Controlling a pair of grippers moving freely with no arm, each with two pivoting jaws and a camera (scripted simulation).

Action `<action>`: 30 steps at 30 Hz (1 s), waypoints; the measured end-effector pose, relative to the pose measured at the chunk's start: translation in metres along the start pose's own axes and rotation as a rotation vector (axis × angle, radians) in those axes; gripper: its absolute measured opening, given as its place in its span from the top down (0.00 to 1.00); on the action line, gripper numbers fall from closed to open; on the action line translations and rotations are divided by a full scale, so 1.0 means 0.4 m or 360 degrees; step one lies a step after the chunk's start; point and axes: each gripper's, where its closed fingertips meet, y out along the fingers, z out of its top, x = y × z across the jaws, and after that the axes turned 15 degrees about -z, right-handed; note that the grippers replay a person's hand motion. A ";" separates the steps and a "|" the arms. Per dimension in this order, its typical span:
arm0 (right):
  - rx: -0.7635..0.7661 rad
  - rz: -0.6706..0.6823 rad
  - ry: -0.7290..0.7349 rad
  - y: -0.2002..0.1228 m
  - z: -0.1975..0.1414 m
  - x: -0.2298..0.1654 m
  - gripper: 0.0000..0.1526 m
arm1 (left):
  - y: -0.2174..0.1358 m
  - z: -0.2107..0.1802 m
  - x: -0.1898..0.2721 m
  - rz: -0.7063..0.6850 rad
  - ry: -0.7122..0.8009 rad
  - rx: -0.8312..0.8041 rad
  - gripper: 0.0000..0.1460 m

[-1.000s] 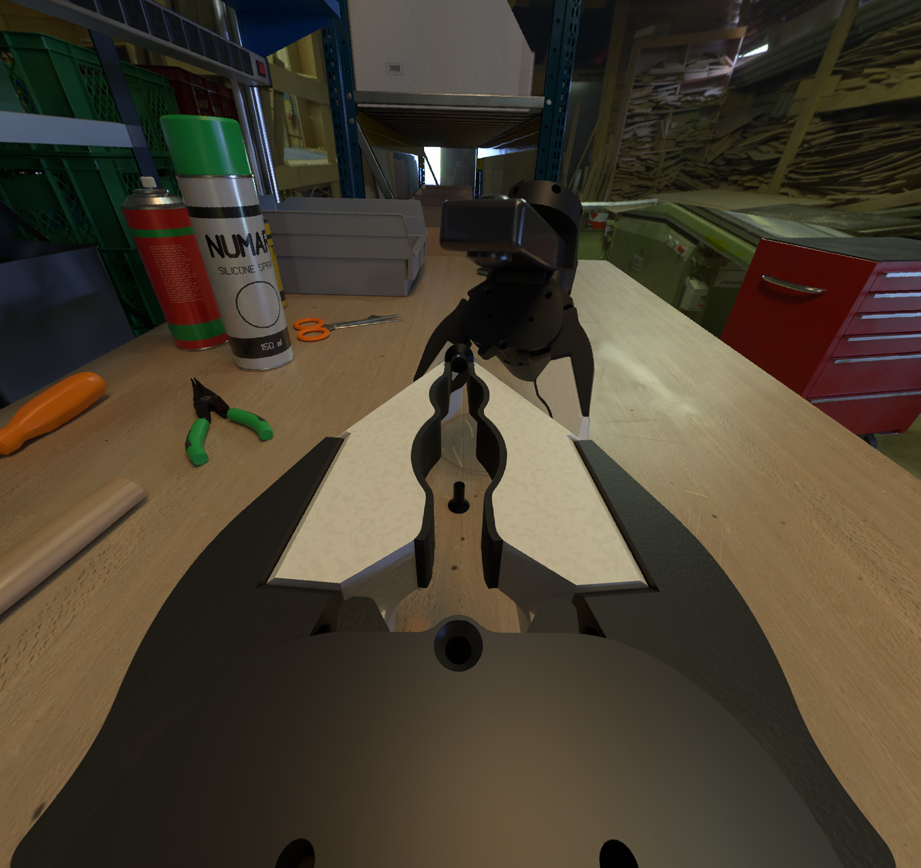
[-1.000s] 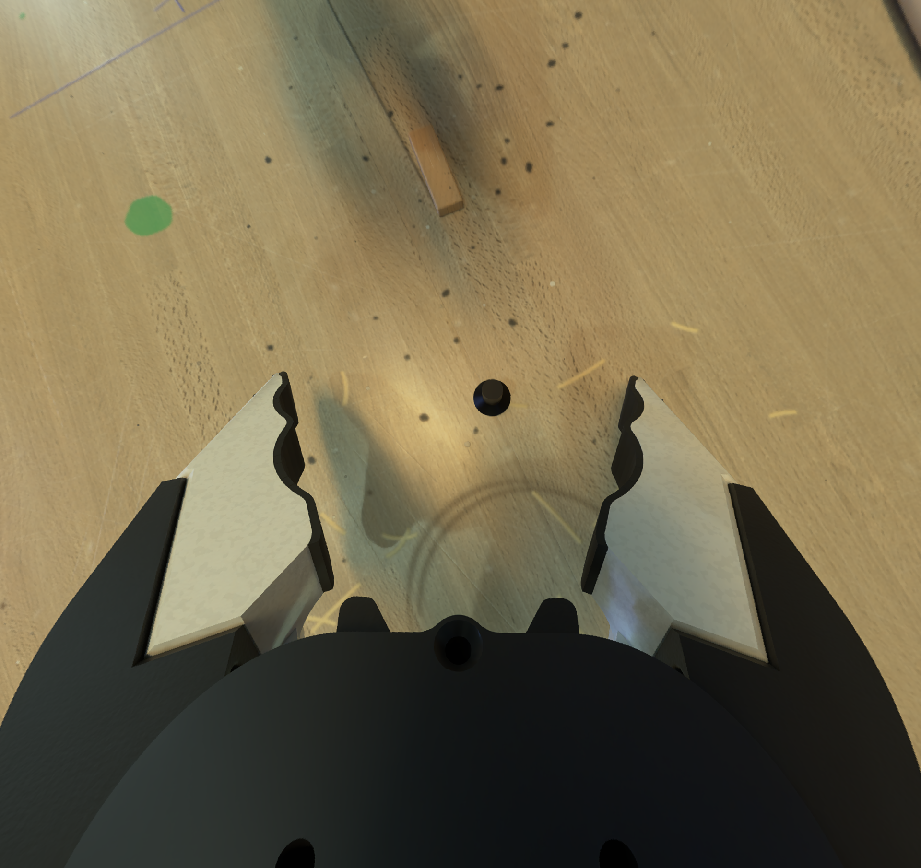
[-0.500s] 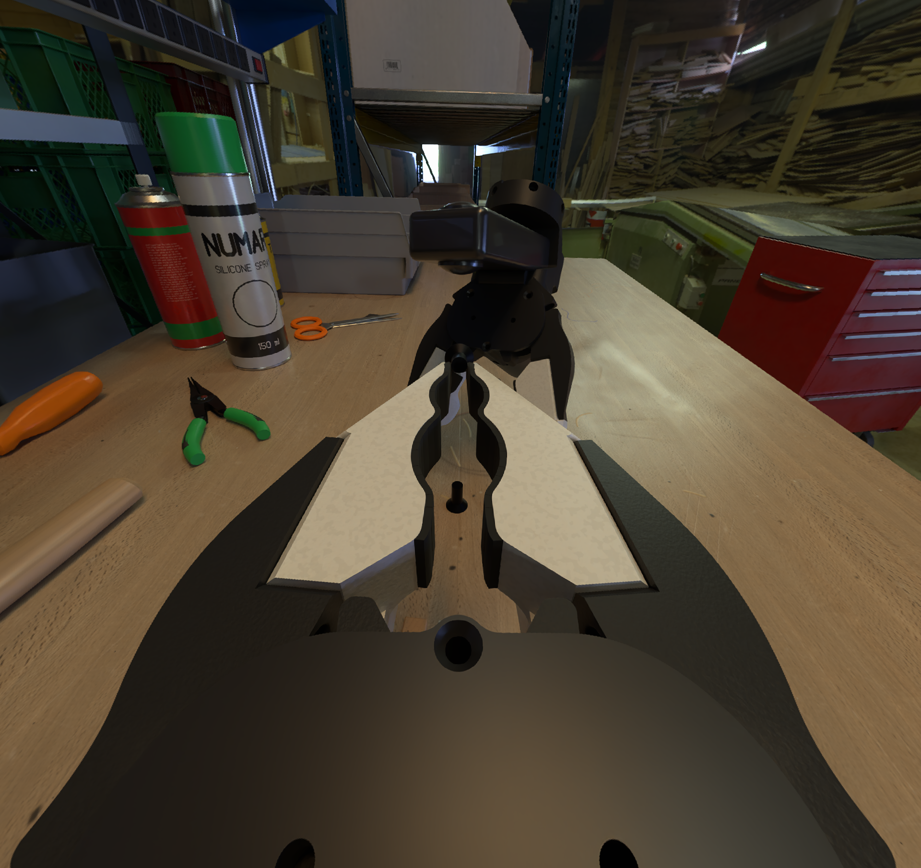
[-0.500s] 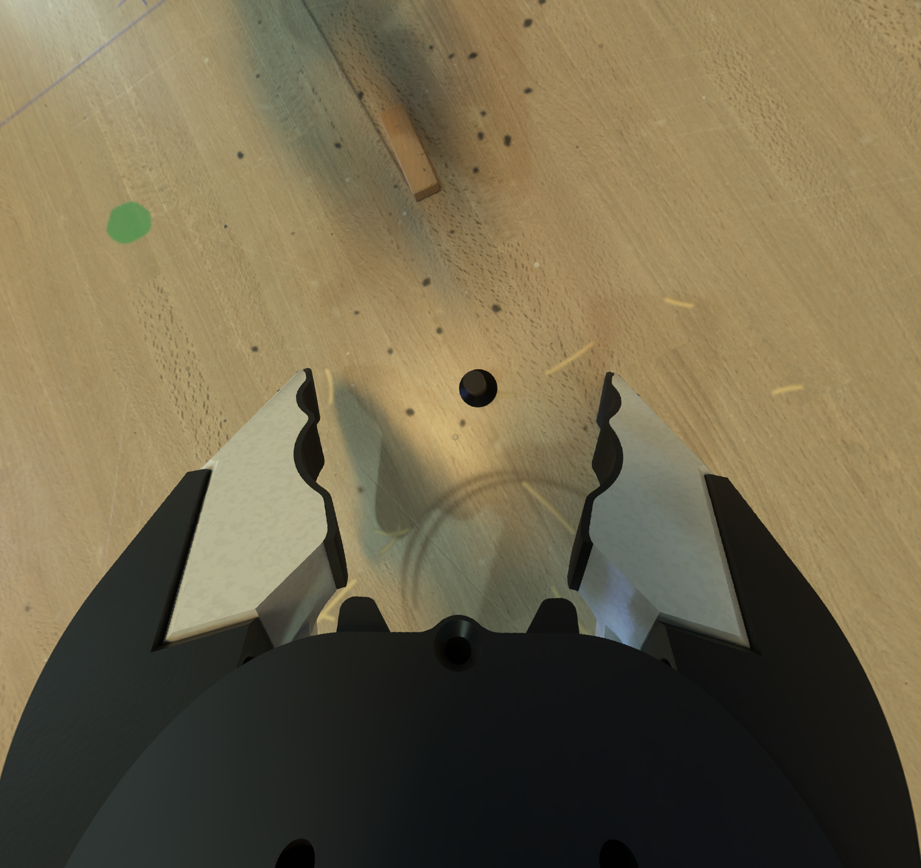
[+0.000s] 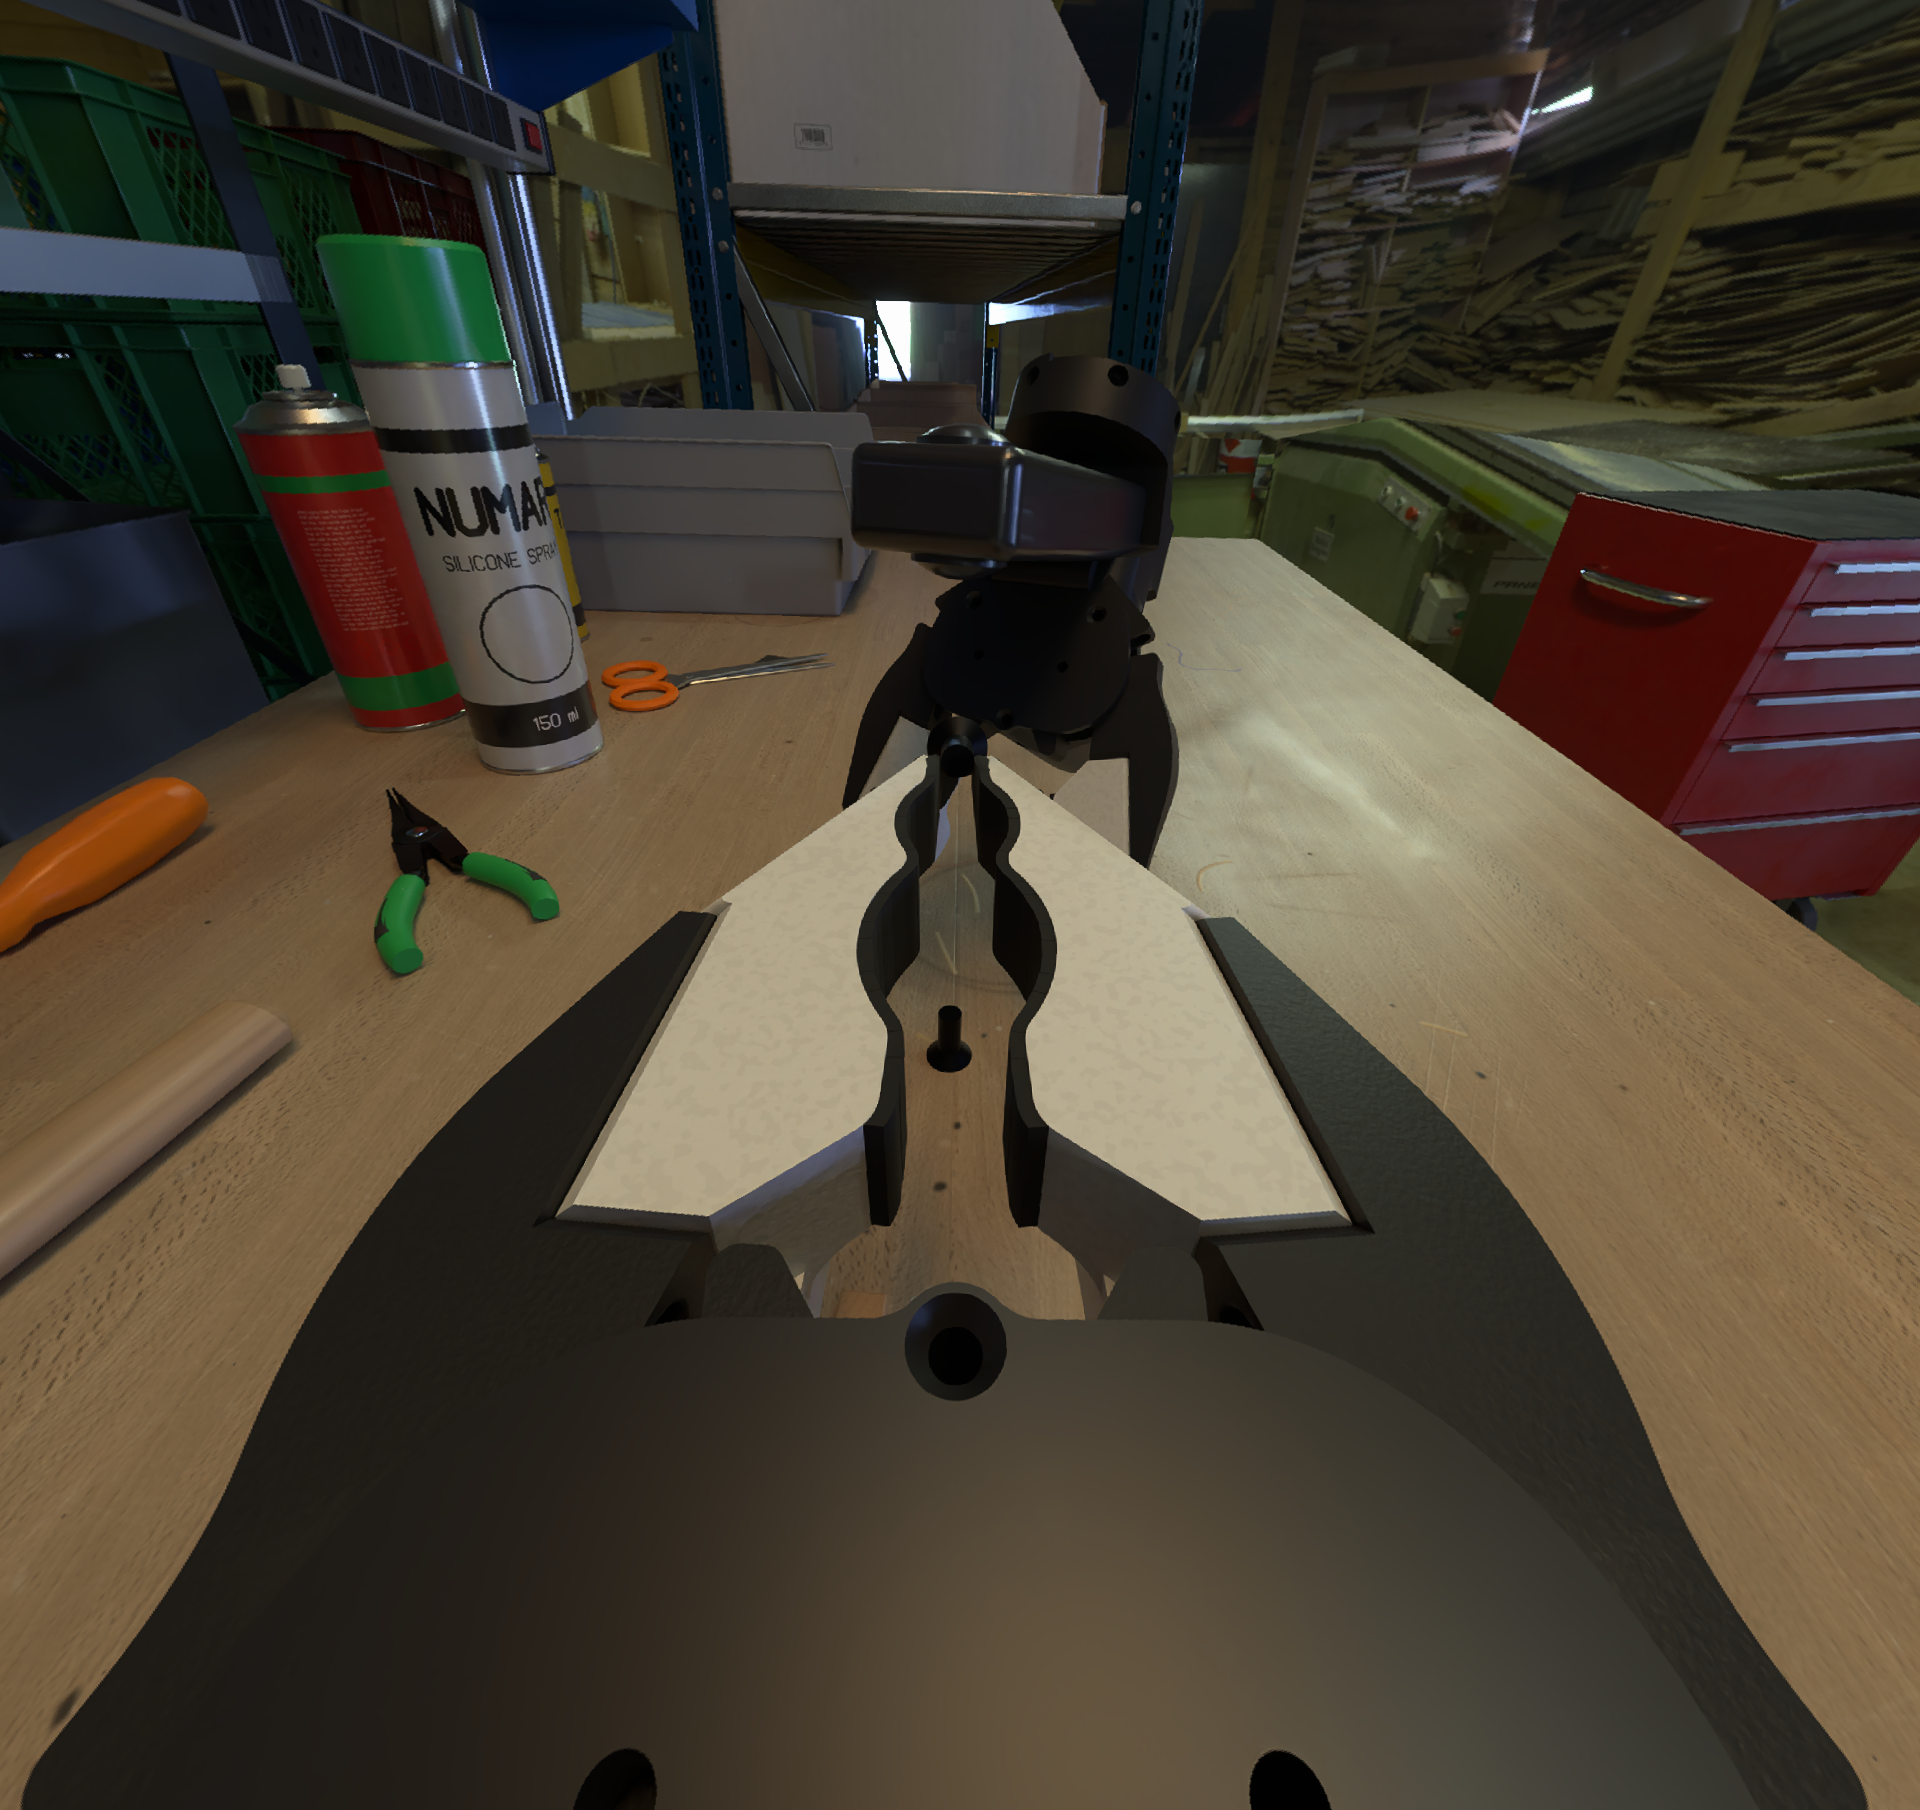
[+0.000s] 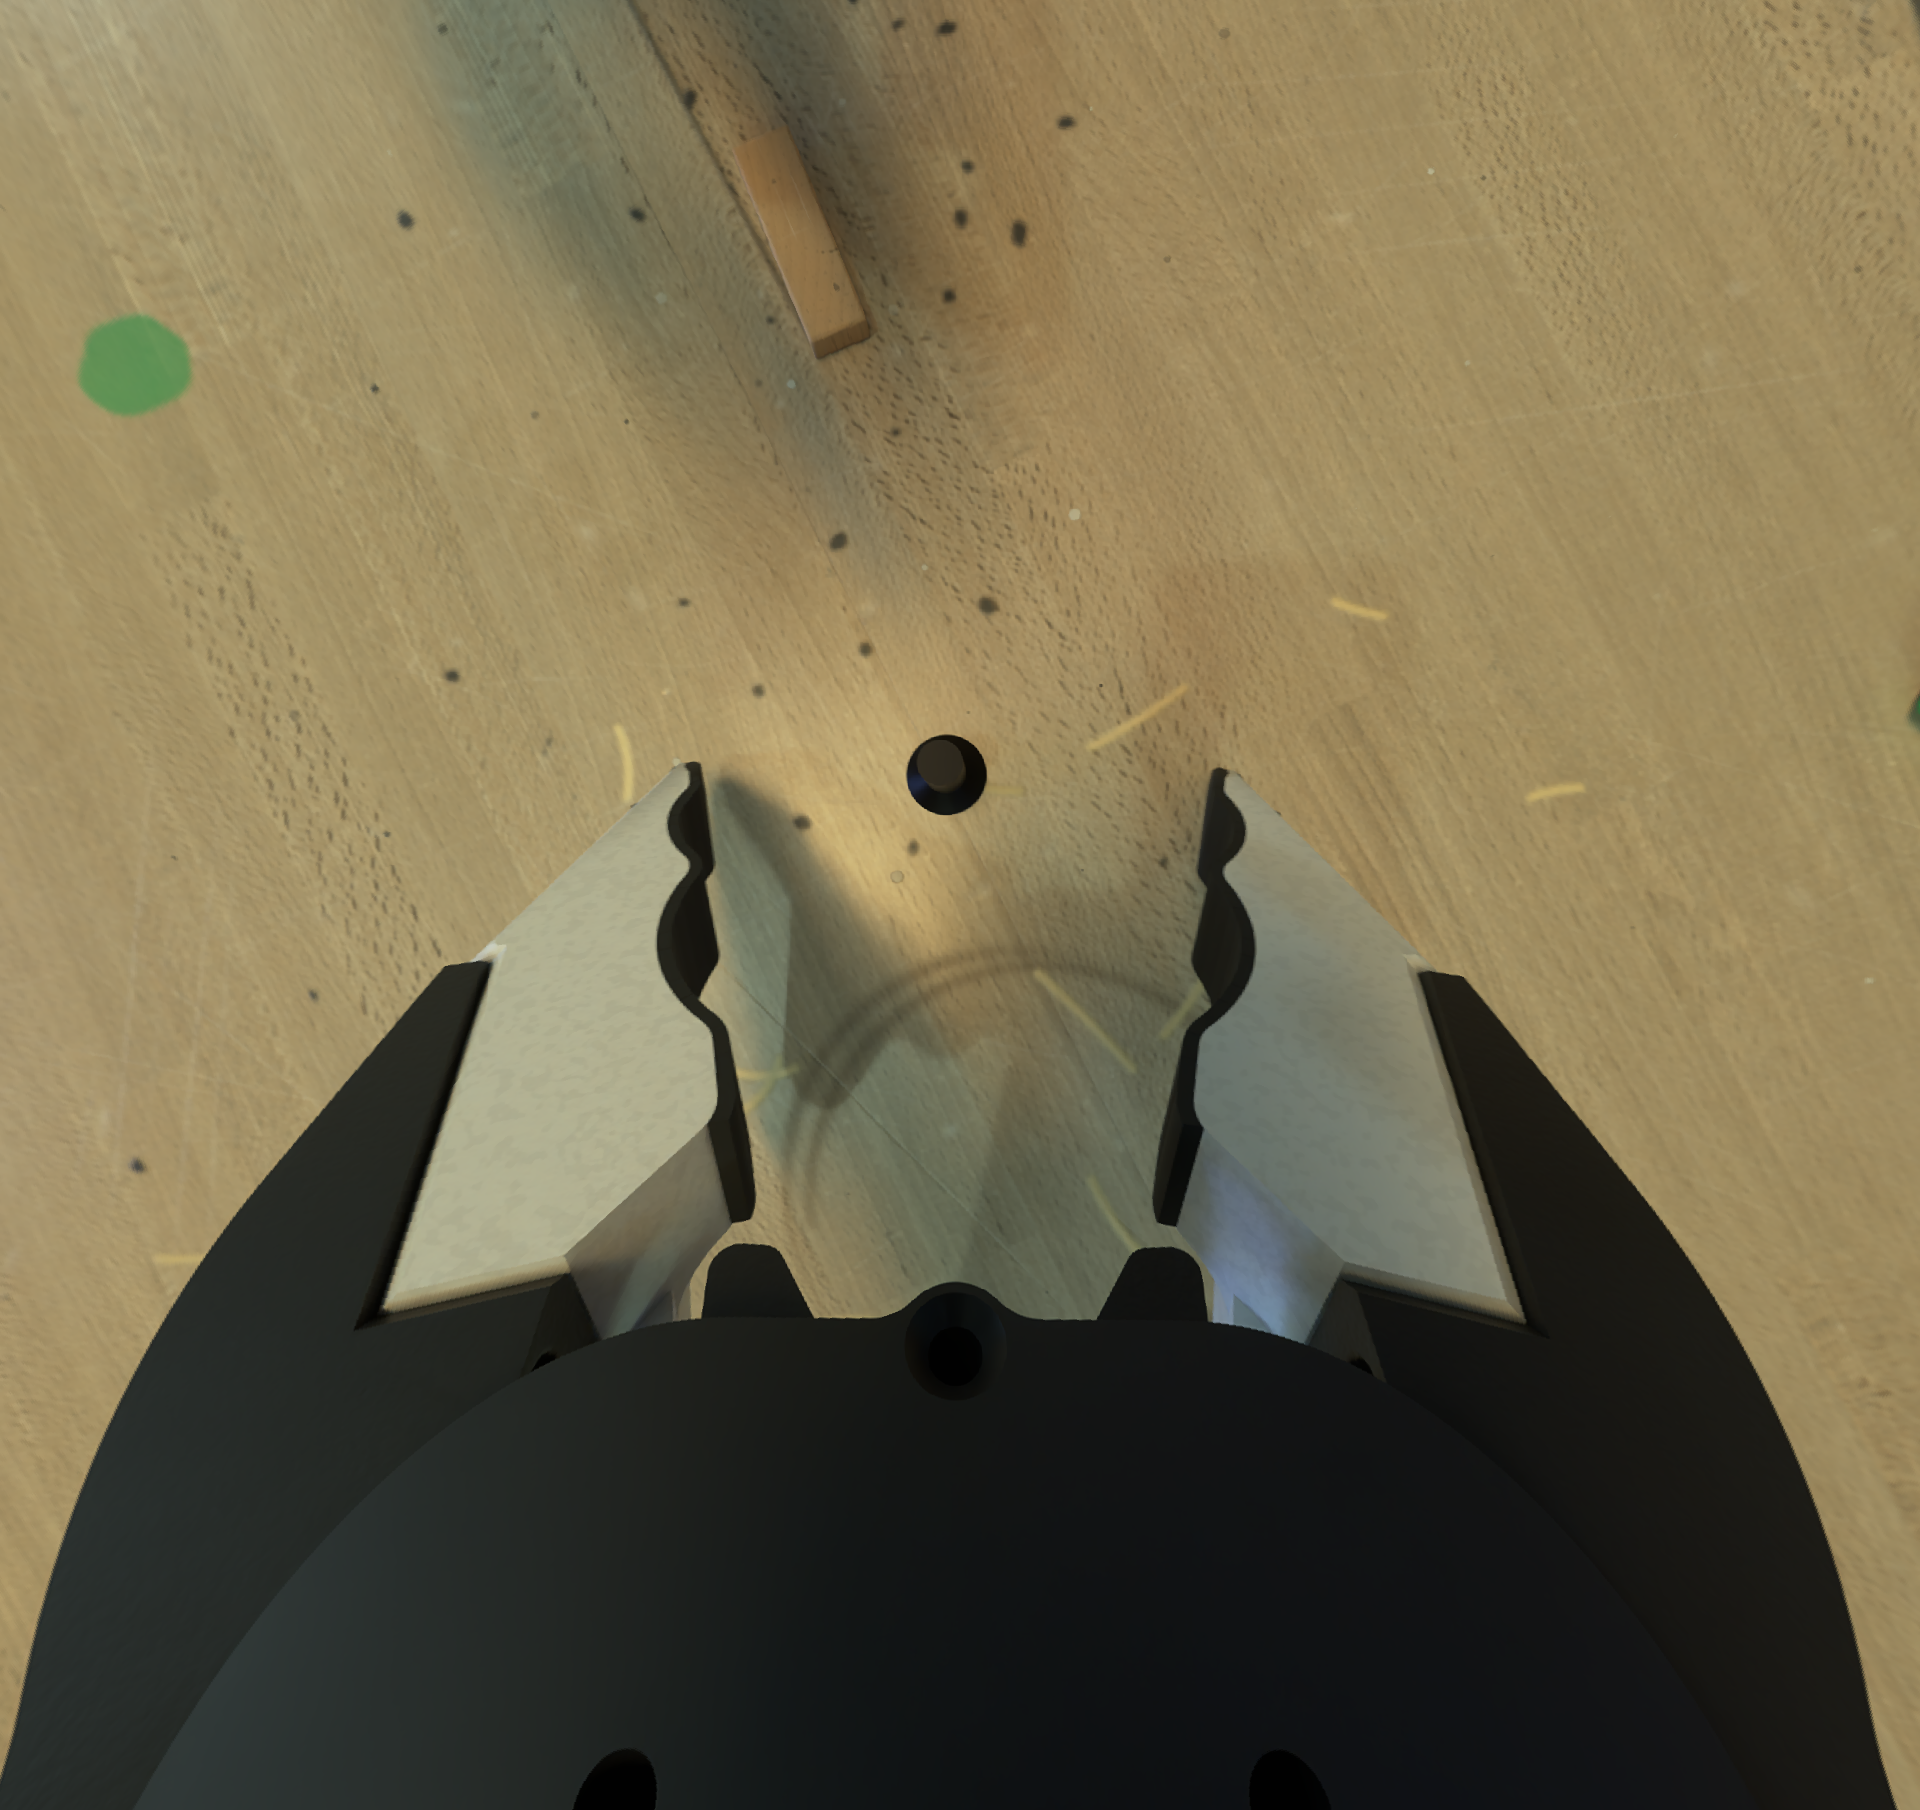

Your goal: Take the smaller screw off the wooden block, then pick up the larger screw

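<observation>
In the left wrist view my left gripper [image 5: 956, 773] is shut on the smaller black screw [image 5: 954, 748], pinched at its fingertips above the workbench. The larger black screw [image 5: 948, 1038] stands on the bench, shaft up, seen through the gap between my left fingers. My right gripper [image 5: 1039, 784] hangs just beyond, pointing down, open. In the right wrist view the right gripper [image 6: 954, 784] is open and empty, with the larger screw [image 6: 945, 773] level with its fingertips and centred between them. A small wooden block [image 6: 800, 243] lies farther ahead.
On the left of the bench are two spray cans [image 5: 468, 513], green-handled pliers [image 5: 436, 877], orange scissors [image 5: 649, 685], an orange handle [image 5: 94, 856] and a wooden dowel [image 5: 125, 1126]. Grey bins [image 5: 707, 524] stand at the back. A red drawer cabinet [image 5: 1745, 680] stands beyond the right edge.
The right gripper has shifted left over the larger screw and its jaws have narrowed, still open. The left gripper has kept its hold and barely moved.
</observation>
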 end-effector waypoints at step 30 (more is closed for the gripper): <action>0.0109 0.0100 -0.0046 -0.004 0.006 -0.010 0.95 | -0.001 -0.003 -0.004 0.0007 -0.0002 -0.0001 0.96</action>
